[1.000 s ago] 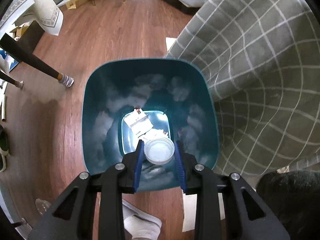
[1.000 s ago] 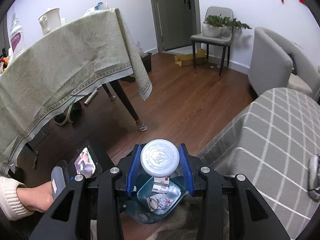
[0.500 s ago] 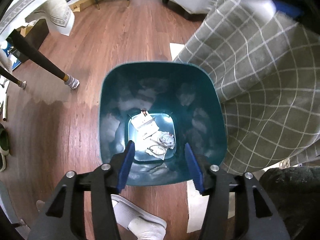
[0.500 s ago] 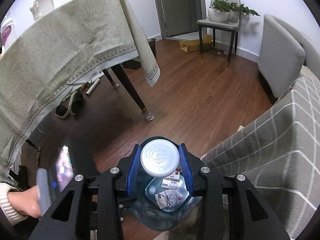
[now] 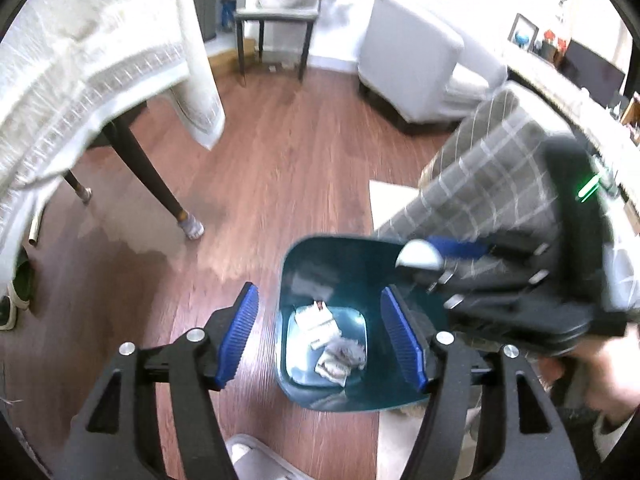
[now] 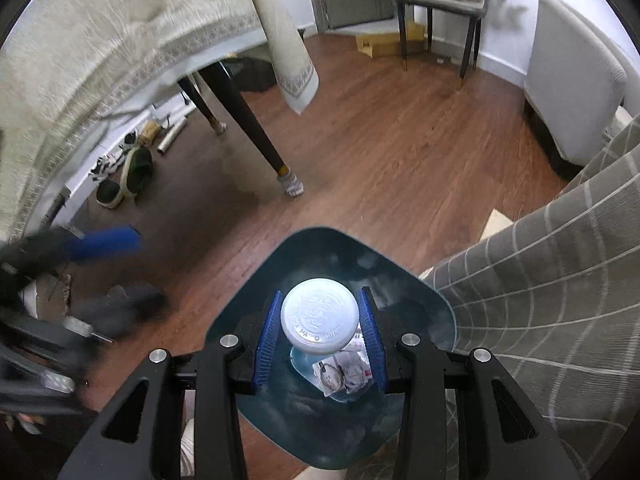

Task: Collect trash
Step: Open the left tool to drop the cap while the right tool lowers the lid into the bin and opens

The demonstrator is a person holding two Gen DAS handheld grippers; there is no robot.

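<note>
A teal trash bin (image 5: 360,392) stands on the wood floor with paper scraps and wrappers (image 5: 332,340) at its bottom. My left gripper (image 5: 320,340) is open and empty above the bin's left side. My right gripper (image 6: 320,336) is shut on a round white plastic container (image 6: 319,316) and holds it over the bin (image 6: 256,312). In the left wrist view the right gripper (image 5: 432,252) reaches in from the right with the container (image 5: 418,256) over the bin's far right rim.
A grey checked sofa cover (image 6: 560,288) borders the bin on the right. A table with a pale cloth (image 6: 120,40) and dark legs (image 6: 256,136) stands to the left, shoes (image 6: 132,172) under it. A white armchair (image 5: 420,68) and a chair (image 6: 440,12) stand farther back.
My left gripper let go of a white container, opened wide and pulled back from the bin. My right gripper moved over the bin with its container.
</note>
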